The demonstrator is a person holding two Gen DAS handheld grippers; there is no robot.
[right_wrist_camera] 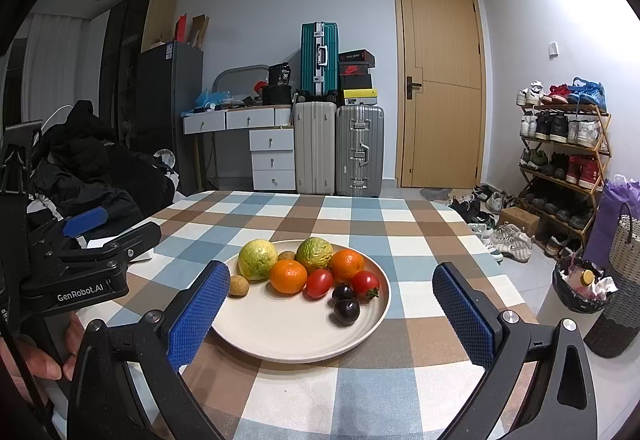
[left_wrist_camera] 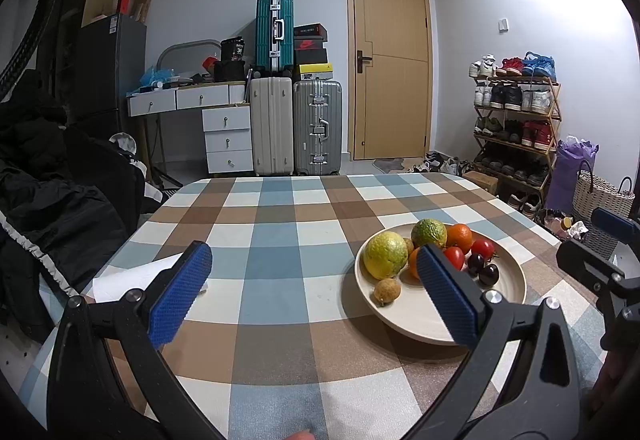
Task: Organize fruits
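Cream plate (right_wrist_camera: 280, 336) holds fruit; both grippers spread, empty.

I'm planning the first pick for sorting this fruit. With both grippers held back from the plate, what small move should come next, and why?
Probably ease the right gripper forward and down toward the two dark cherries at the near right of the plate. Its jaws stand wide open and empty, the plate lies straight ahead of it, and the cherries lie apart from the crowded citrus, so they look easiest to reach.

Fruits (right_wrist_camera: 288, 275) on plate (right_wrist_camera: 280, 336), on table (right_wrist_camera: 280, 216), suitcases (right_wrist_camera: 338, 148) behind.
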